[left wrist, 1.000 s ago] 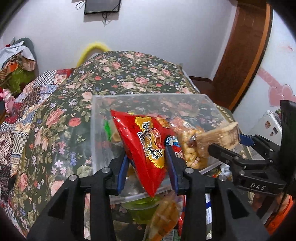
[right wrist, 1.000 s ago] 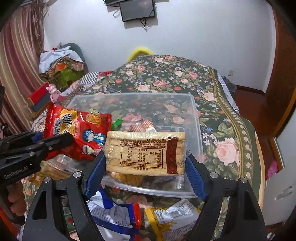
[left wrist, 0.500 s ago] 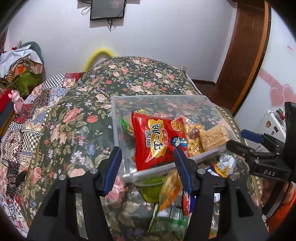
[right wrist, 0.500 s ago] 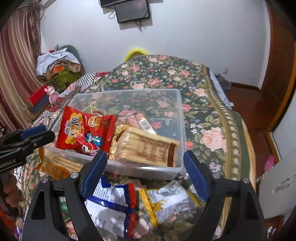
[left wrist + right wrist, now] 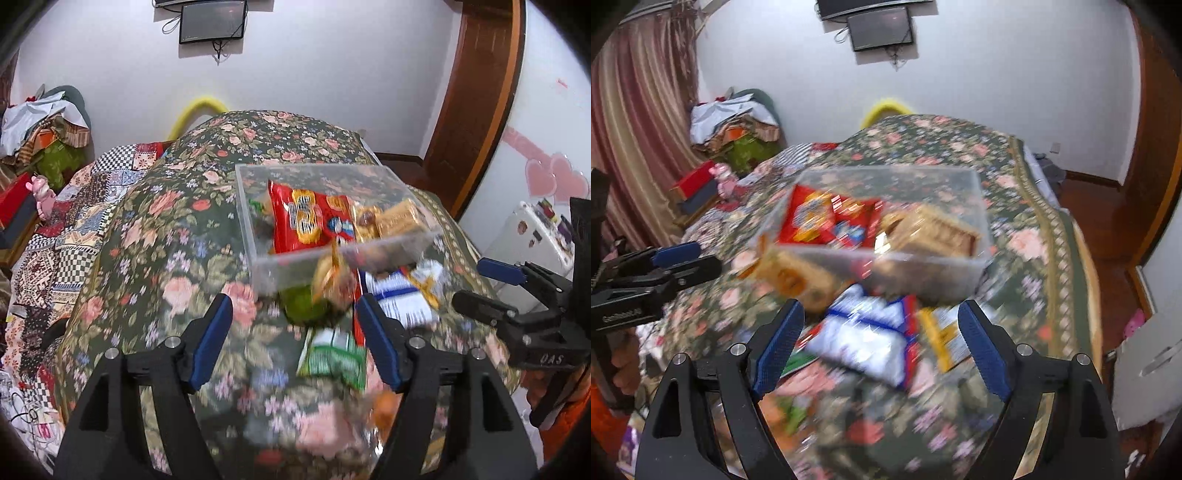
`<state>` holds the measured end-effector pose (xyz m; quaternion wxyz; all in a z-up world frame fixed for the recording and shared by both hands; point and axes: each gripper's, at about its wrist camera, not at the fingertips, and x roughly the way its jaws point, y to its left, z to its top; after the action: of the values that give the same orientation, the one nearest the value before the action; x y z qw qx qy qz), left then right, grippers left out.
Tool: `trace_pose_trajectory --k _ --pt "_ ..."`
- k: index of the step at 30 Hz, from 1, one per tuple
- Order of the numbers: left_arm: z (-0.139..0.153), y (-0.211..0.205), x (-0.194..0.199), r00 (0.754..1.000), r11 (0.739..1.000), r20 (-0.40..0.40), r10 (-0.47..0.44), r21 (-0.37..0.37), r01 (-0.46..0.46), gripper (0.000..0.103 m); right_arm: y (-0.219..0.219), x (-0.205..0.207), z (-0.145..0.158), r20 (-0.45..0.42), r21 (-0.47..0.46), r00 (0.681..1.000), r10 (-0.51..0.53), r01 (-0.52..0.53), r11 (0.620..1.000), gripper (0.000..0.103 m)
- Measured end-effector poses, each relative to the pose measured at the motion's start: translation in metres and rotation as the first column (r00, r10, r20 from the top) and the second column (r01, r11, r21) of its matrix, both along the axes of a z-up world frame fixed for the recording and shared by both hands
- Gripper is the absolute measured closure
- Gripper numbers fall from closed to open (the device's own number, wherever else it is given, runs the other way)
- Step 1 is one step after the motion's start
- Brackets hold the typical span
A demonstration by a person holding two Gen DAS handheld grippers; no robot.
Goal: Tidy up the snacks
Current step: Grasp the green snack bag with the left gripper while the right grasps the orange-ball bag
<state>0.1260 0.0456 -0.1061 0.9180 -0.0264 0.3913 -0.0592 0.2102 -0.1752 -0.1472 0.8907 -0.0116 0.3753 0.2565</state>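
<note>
**Two packets delivered to the bin; both grippers pulled back and empty**

Change since a second ago: we held a red crinkled chip bag (image 5: 308,218) in the left gripper (image 5: 293,341) and a tan cellophane-wrapped biscuit pack (image 5: 400,221) in the right gripper (image 5: 881,345). Both packets now lie inside the clear rectangular plastic bin (image 5: 266,269), side by side, the chip bag to the left. Our left jaws have just been opening and stand spread with nothing between them; the right jaws are likewise spread and empty. Both grippers sit back from the bin, over the loose snacks in front of it.

Meaning for the task: we judge this drop-off done and the next pick due. Unsorted items remain on the bedspread just before the bin's near wall:
- white-and-blue foil packet (image 5: 866,334)
- green-and-white flat packet (image 5: 332,356)
- orange-tan snack bag (image 5: 790,275)
- yellow-edged small packet (image 5: 943,334)

Surface and room, largest first: white walls; a bed under a dark green floral bedspread (image 5: 155,236); a brown wooden door (image 5: 476,96); striped pink curtains (image 5: 635,122); a black wall-mounted screen (image 5: 212,22); a heap of clothes (image 5: 40,125) at the left. Motion blur hides finer detail.
</note>
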Motion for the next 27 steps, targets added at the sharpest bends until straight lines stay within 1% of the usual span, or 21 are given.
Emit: trace_pose_trajectory --k 3,6,8,10,12,17,22,24,26,27 --pt "-0.003 0.000 -0.017 1.000 1.000 -0.005 -0.008 0.006 0.008 0.031 0.014 -0.015 -0.005 -0.022 0.004 0.999 0.034 -0.034 0.999 0.018" --pt "-0.007 0.002 -0.033 1.000 1.000 -0.010 -0.014 0.010 0.014 0.027 0.028 -0.029 -0.011 -0.027 -0.017 0.998 0.055 -0.056 0.998 0.011" --pt "-0.011 0.005 -0.042 1.000 1.000 -0.011 -0.013 0.019 0.013 0.025 0.038 -0.034 -0.016 -0.032 -0.028 0.997 0.067 -0.068 0.997 0.004" --pt "-0.015 0.008 -0.049 1.000 1.000 -0.020 -0.009 0.026 0.009 0.024 0.046 -0.037 -0.022 -0.041 -0.041 0.996 0.078 -0.080 0.996 0.001" --pt "-0.021 0.012 -0.054 0.999 1.000 -0.037 -0.003 0.024 0.004 0.024 0.056 -0.035 -0.033 -0.067 -0.072 0.994 0.080 -0.085 0.994 0.001" --pt "-0.034 0.018 -0.055 0.997 1.000 -0.077 0.013 0.005 -0.013 0.024 0.067 -0.034 -0.061 -0.141 -0.110 0.986 0.084 -0.100 0.989 0.001" --pt "-0.047 0.012 -0.047 0.994 1.000 -0.113 0.009 0.002 -0.009 0.024 0.062 -0.032 -0.074 -0.179 -0.095 0.980 0.082 -0.100 0.990 0.004" --pt "-0.051 0.007 -0.043 0.992 1.000 -0.122 -0.001 0.005 0.001 0.024 0.054 -0.029 -0.075 -0.178 -0.082 0.981 0.082 -0.098 0.992 0.017" --pt "-0.055 0.003 -0.038 0.991 1.000 -0.133 -0.010 0.004 0.010 0.024 0.046 -0.026 -0.076 -0.200 -0.052 0.975 0.097 -0.109 0.993 0.040" --pt "-0.057 0.000 -0.035 0.990 1.000 -0.140 -0.016 0.001 0.016 0.024 0.041 -0.023 -0.077 -0.207 -0.040 0.974 0.097 -0.108 0.993 0.042"
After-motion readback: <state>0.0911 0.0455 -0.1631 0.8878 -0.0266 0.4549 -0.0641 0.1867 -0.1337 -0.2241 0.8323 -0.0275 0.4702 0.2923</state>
